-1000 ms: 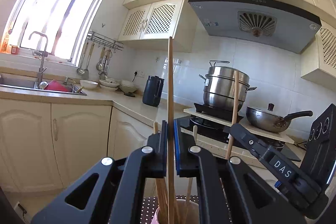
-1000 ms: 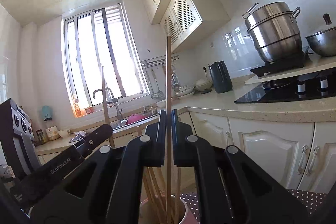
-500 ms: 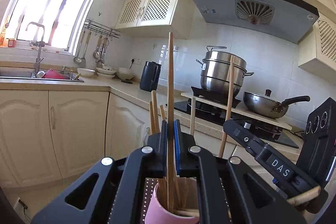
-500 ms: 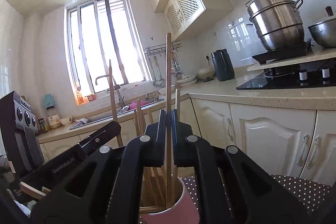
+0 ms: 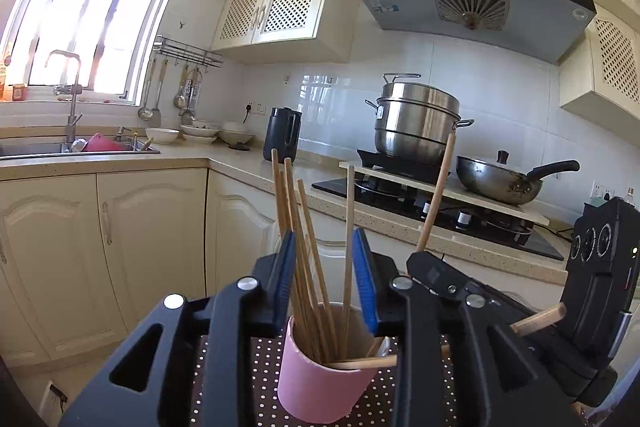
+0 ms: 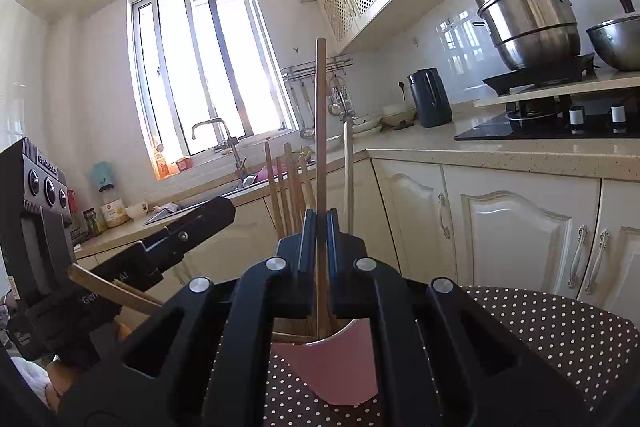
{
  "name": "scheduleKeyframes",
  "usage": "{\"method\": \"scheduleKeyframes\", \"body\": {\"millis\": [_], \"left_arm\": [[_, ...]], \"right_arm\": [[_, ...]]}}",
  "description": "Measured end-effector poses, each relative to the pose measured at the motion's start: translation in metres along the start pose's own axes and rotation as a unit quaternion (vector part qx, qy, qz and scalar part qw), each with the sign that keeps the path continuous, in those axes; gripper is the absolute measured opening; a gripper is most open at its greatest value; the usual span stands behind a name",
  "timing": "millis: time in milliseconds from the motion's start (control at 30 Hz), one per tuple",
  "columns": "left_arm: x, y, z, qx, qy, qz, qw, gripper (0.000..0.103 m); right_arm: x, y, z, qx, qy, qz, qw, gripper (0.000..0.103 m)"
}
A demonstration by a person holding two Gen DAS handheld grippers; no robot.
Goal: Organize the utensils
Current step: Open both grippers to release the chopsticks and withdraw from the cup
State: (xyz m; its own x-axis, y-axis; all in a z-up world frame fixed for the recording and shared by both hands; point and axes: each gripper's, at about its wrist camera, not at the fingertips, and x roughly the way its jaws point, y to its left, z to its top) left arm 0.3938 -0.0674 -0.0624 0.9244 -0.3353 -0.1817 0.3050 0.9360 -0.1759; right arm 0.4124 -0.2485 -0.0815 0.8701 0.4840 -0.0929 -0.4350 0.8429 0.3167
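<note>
A pink cup [image 5: 320, 379] stands on a dotted cloth and holds several wooden chopsticks [image 5: 304, 267]. My left gripper [image 5: 325, 267] is open above the cup, its blue pads on either side of the chopsticks and holding none. My right gripper [image 6: 319, 227] is shut on one upright wooden chopstick [image 6: 320, 115] whose lower end reaches into the pink cup [image 6: 336, 367]. In the left wrist view the right gripper [image 5: 440, 275] shows to the right with its chopstick [image 5: 438, 191]. In the right wrist view the left gripper [image 6: 188, 227] shows to the left.
A brown white-dotted cloth [image 6: 552, 331] covers the table under the cup. Behind are cream cabinets [image 5: 100, 235], a sink [image 5: 60, 147], a black kettle [image 5: 282, 139], a steel steamer pot [image 5: 416, 123] and a wok [image 5: 500, 181] on the hob.
My left gripper has opened and let its chopstick drop into the cup. Both grippers have come lower towards the cup. The right gripper still grips its chopstick.
</note>
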Motion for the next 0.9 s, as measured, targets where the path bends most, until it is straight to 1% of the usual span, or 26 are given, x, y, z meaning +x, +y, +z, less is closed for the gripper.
{"method": "scheduleKeyframes", "body": {"millis": [67, 233, 367, 467, 533, 700, 900], "left_arm": [[-0.002, 0.001, 0.002, 0.003, 0.005, 0.006, 1.0000, 0.030], [-0.010, 0.007, 0.004, -0.002, 0.014, 0.026, 0.9996, 0.036], [-0.017, 0.010, 0.003, -0.001, 0.029, 0.029, 0.9992, 0.038], [-0.022, 0.011, 0.003, -0.001, 0.039, 0.028, 0.9988, 0.042], [-0.026, 0.011, 0.002, -0.002, 0.046, 0.027, 0.9986, 0.045], [-0.040, 0.011, 0.003, -0.003, 0.051, 0.029, 0.9983, 0.046], [-0.063, 0.010, 0.004, -0.002, 0.072, 0.029, 0.9970, 0.047]], "right_arm": [[0.000, 0.001, -0.001, 0.002, 0.008, 0.001, 1.000, 0.006], [-0.001, 0.003, -0.004, 0.008, 0.024, -0.003, 1.000, 0.007], [-0.007, 0.001, -0.007, 0.026, 0.027, -0.009, 0.999, 0.007], [-0.011, 0.001, -0.006, 0.032, 0.028, -0.018, 0.999, 0.007], [-0.015, 0.003, -0.006, 0.033, 0.029, -0.022, 0.999, 0.009], [-0.028, 0.005, -0.002, 0.036, 0.027, -0.040, 0.998, 0.010], [-0.054, 0.008, 0.001, 0.039, 0.037, -0.057, 0.997, 0.010]]}}
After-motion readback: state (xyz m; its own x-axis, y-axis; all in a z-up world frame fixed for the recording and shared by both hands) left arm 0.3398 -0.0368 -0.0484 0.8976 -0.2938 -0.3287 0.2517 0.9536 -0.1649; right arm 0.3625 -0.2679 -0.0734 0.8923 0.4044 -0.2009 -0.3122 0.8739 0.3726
